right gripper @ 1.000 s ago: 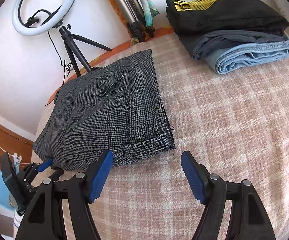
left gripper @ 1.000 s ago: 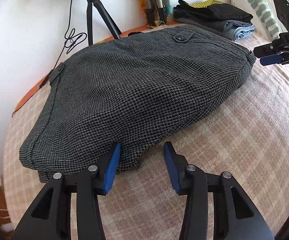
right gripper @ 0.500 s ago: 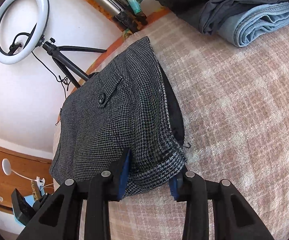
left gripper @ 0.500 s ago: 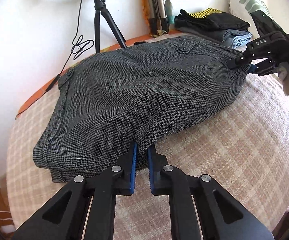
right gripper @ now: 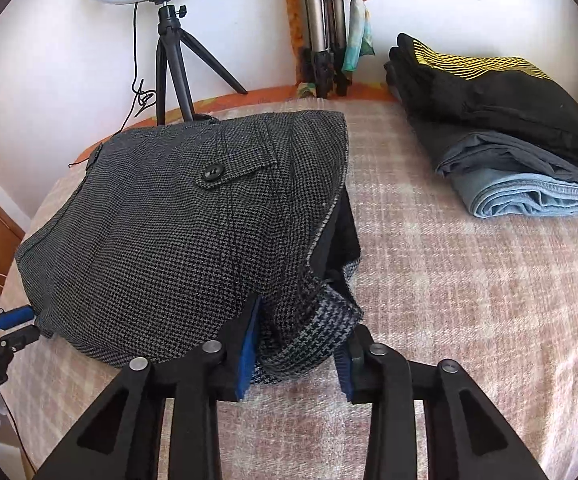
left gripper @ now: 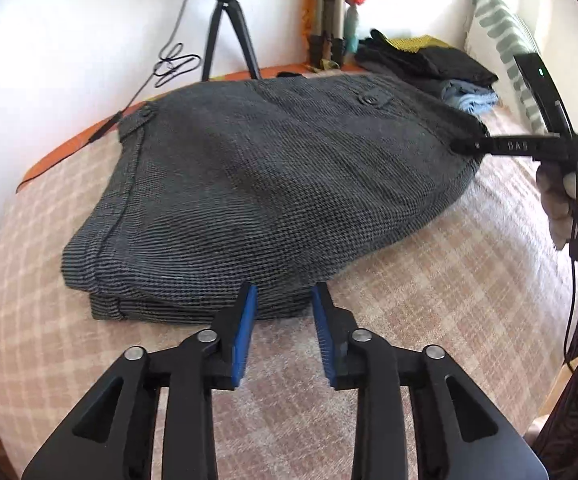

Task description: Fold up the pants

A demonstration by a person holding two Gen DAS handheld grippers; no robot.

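both grippers' jaws have just been opening after clamping tight on the pants half a second ago. the left gripper (left gripper: 283, 322) now stands with its blue pads parted at the near edge of the folded grey houndstooth pants (left gripper: 273, 196), the folded hem between the tips; the pads do not visibly press the cloth. the right gripper (right gripper: 297, 344) has its jaws wider than before, yet a bunched corner of the pants (right gripper: 193, 240) still sits between them, filling the gap; the left pad touches the cloth, the right pad's contact i cannot tell. that corner looks lifted off the blanket, with the dark lining showing under the top layer.

pants: folded into a thick pad, lying on the checked beige blanket (right gripper: 469, 300), buttoned pocket flap (right gripper: 233, 174) on top.

relative to the pants:
- stack of folded clothes (right gripper: 501, 140), black with yellow mesh on top, grey and light denim below, lies beyond and to the right, well apart.
- ring light on a black tripod (right gripper: 169, 52) stands behind the far edge, against the white wall.
- bundle of metal tripod legs (right gripper: 321, 32) leans in the corner behind, between light and stack.
- in the left wrist view, the right gripper (left gripper: 469, 146) reaches the right corner, held by a white-gloved hand (left gripper: 577, 208).
- striped pillow (left gripper: 501, 36) far right, behind.
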